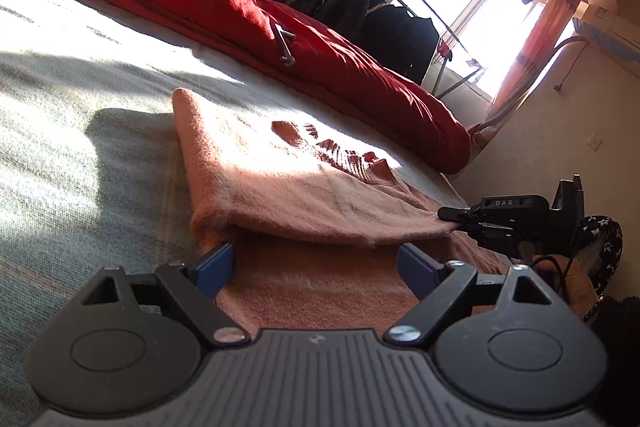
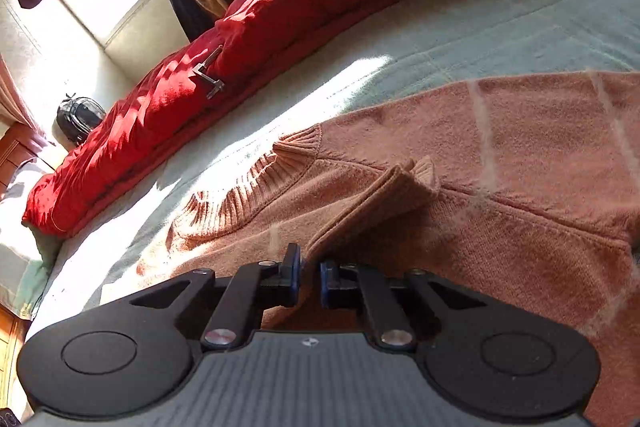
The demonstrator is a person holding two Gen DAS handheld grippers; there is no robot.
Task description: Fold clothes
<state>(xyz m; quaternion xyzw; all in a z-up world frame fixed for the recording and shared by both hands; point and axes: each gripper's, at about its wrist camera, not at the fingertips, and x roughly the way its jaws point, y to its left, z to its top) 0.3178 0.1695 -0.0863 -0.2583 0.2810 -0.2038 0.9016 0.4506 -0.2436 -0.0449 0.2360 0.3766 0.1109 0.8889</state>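
On the pale green bed [image 2: 460, 27], my right gripper [image 2: 309, 281] has its fingers pinched on a fold of the salmon-pink knitted sweater [image 2: 520, 147]. My left gripper [image 1: 316, 267] hangs wide open, empty. I judge the next move is carrying this fold across.

The left claw [image 1: 316, 269] is hovering low with its two blue-padded fingers [image 1: 216, 267] spread wide apart, nothing pressed between them, and it is tilting gently downward. Its black linkage arms are splaying outward from the ribbed grey body.

The right claw [image 2: 309, 281] is pointing downward more steeply, and its fingers [image 2: 294, 279] are standing drawn in close, pinching a fold of the pink sweater [image 2: 500, 147] between the blue pads. In the left wrist view the right claw [image 1: 452, 217] is reaching in from the right side, its dark tip clamping the sweater's [image 1: 304, 187] edge. A bit of patterned sleeve [image 1: 606, 241] is showing behind it.
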